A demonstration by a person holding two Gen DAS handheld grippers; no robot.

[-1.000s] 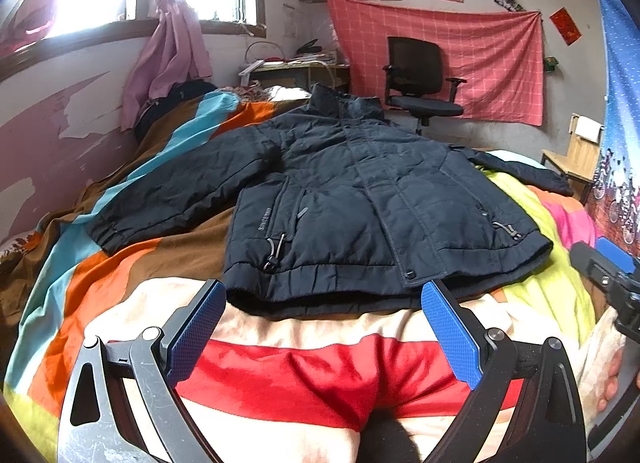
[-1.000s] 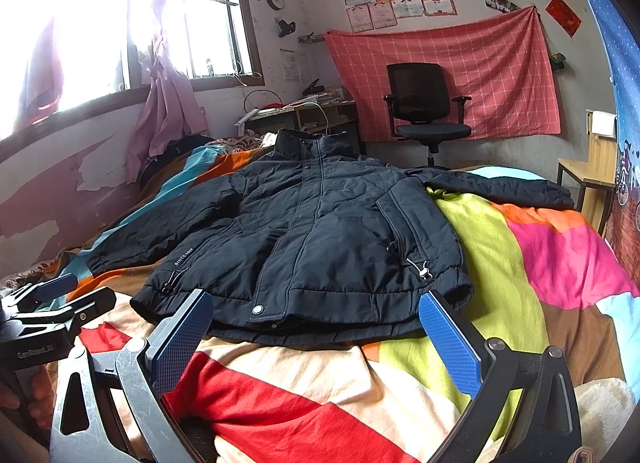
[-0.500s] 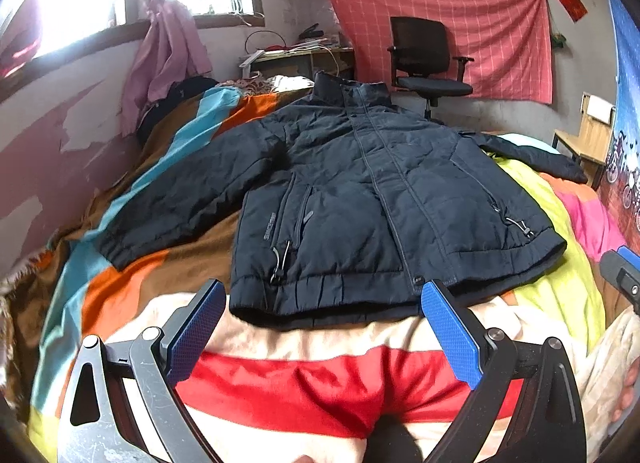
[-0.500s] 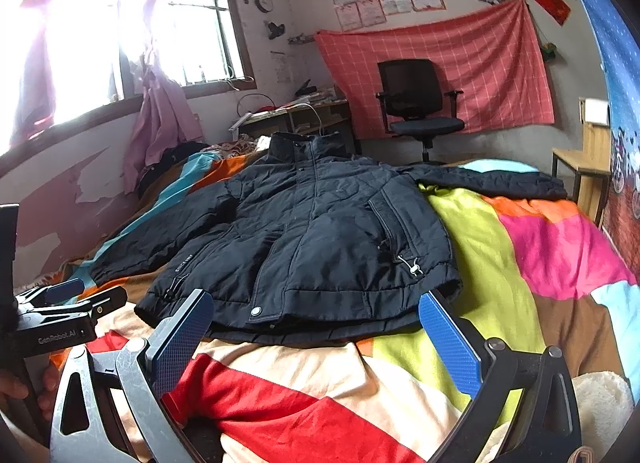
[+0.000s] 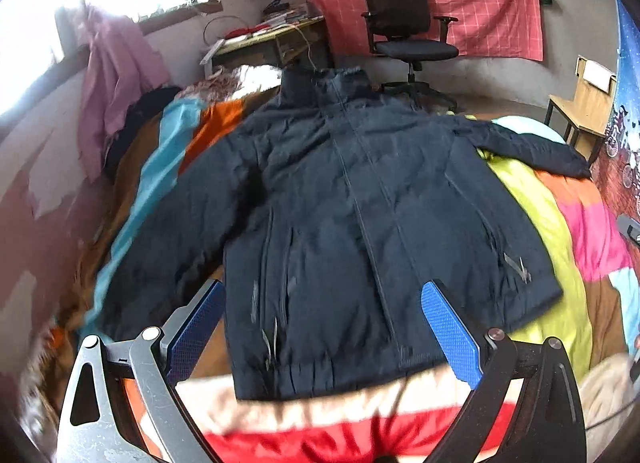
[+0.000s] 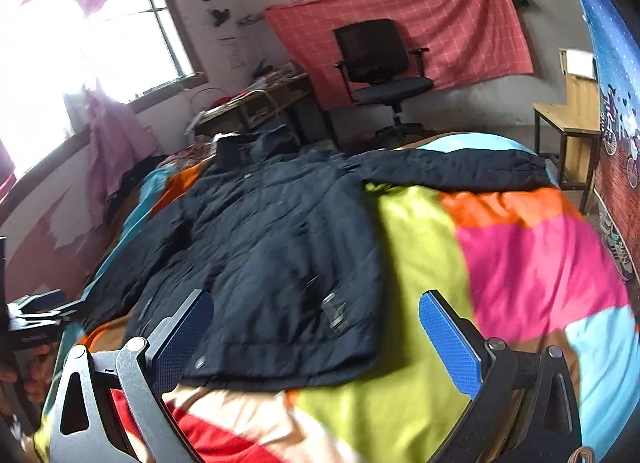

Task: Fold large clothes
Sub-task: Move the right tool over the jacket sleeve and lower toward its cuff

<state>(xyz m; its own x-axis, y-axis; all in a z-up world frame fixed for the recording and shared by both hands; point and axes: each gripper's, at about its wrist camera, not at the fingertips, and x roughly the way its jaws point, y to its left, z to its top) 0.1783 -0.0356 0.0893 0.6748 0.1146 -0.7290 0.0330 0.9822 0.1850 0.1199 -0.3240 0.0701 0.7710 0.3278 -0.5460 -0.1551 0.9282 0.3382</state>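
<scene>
Pink, peeling plaster runs along the left wall under a bright window [image 6: 100, 35], where a pale pink curtain [image 5: 116, 75] hangs knotted. Beside it the bed carries a patchwork blanket [image 6: 532, 263] of soft blocks in teal, orange, brown, lime, magenta, cream and red. The left gripper [image 5: 324, 339] hovers over the near edge of the bed with its 2 blue, dimpled pads spread wide and nothing between them. Spread flat on the blanket lies the dark navy padded jacket [image 5: 360, 223], front up and zipped, quilted and slightly puffy, its collar toward the far wall, its ribbed hem just ahead of the left gripper; 1 sleeve slants down to the left, the other [image 6: 452, 171] stretches right across the lime and orange patches. The right gripper [image 6: 316, 337] hangs over the hem's right corner, pads likewise parted and empty. Beyond the bed stand a cluttered wooden desk [image 6: 260, 103], a black mesh office chair [image 5: 404, 31] before a red checked cloth [image 6: 400, 35] pinned to the grey wall, and a small wooden stool [image 6: 568, 119] at far right.
</scene>
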